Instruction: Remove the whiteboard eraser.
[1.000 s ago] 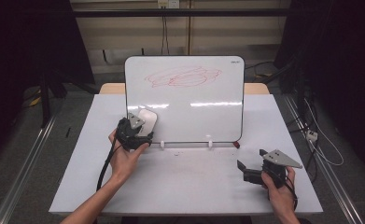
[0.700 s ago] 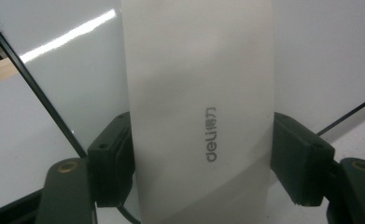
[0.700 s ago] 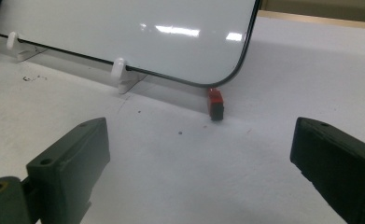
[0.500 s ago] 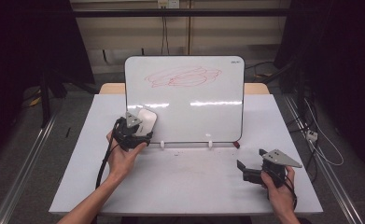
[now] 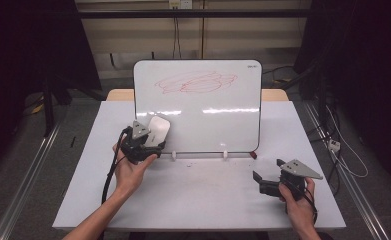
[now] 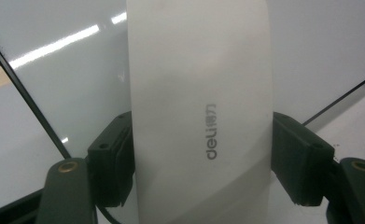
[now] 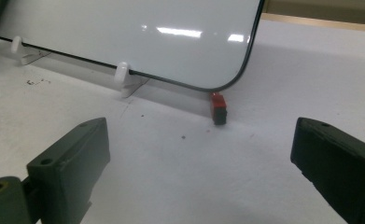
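Note:
A whiteboard (image 5: 203, 107) stands upright on white feet at the back of the table, with red scribbles (image 5: 195, 82) near its top. My left gripper (image 5: 150, 140) is shut on a white eraser (image 5: 158, 130) and holds it against the board's lower left corner. In the left gripper view both pads (image 6: 112, 168) press the sides of the eraser (image 6: 199, 107), which bears a grey "deli" mark. My right gripper (image 5: 265, 177) rests open on the table at the right front, nothing between its jaws. It faces the board's lower right corner (image 7: 236, 77).
A small red and black piece (image 7: 218, 108) lies on the table just below the board's lower right corner (image 5: 253, 154). The white table (image 5: 203, 195) spreads out in front of the board. Cables and dark floor surround it.
The left gripper with the eraser has shifted only slightly at the board's lower left. The right gripper has stayed put.

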